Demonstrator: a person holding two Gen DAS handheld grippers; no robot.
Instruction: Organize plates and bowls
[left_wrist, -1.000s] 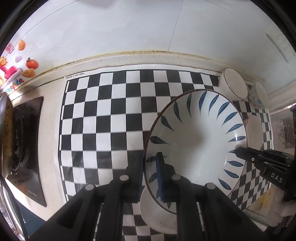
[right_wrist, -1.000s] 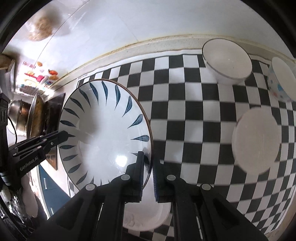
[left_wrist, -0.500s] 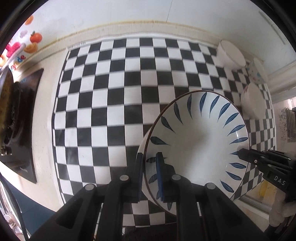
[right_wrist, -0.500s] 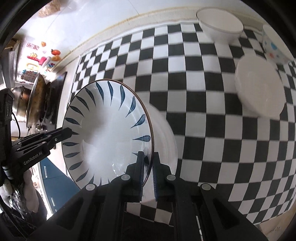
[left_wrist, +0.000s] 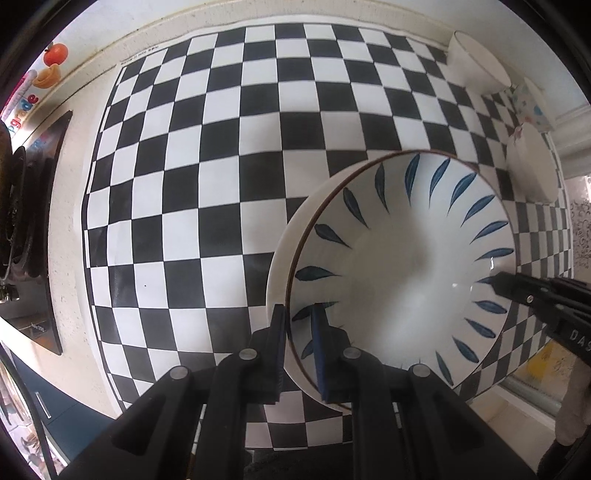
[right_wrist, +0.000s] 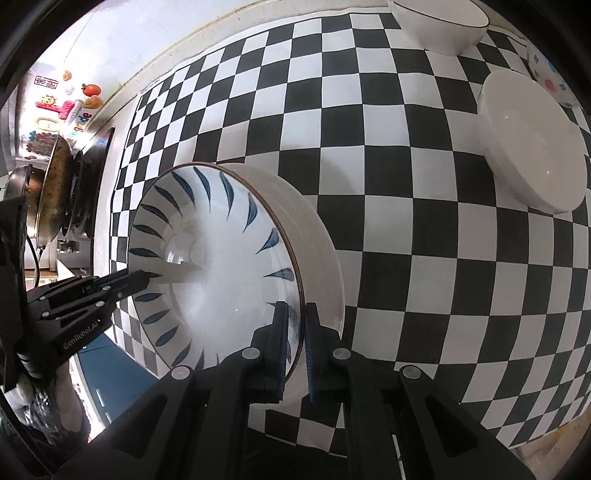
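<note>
Both grippers, L (left_wrist: 299, 347) & R (right_wrist: 294, 347), clamped on leaf-pattern plate (left_wrist: 402, 266) rim over checkered mat (left_wrist: 207, 184).

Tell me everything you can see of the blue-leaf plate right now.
The blue-leaf plate is round, glossy white, ceramic by its look, with dark blue leaf strokes radiating around the inner rim and a thin brown edge line. It looks whole and empty. Both claws are shut on its rim on opposite sides: the left claw and the right claw. It sits level over a plain white dish on the checkered mat; whether it already rests on that dish, I cannot tell.
</note>
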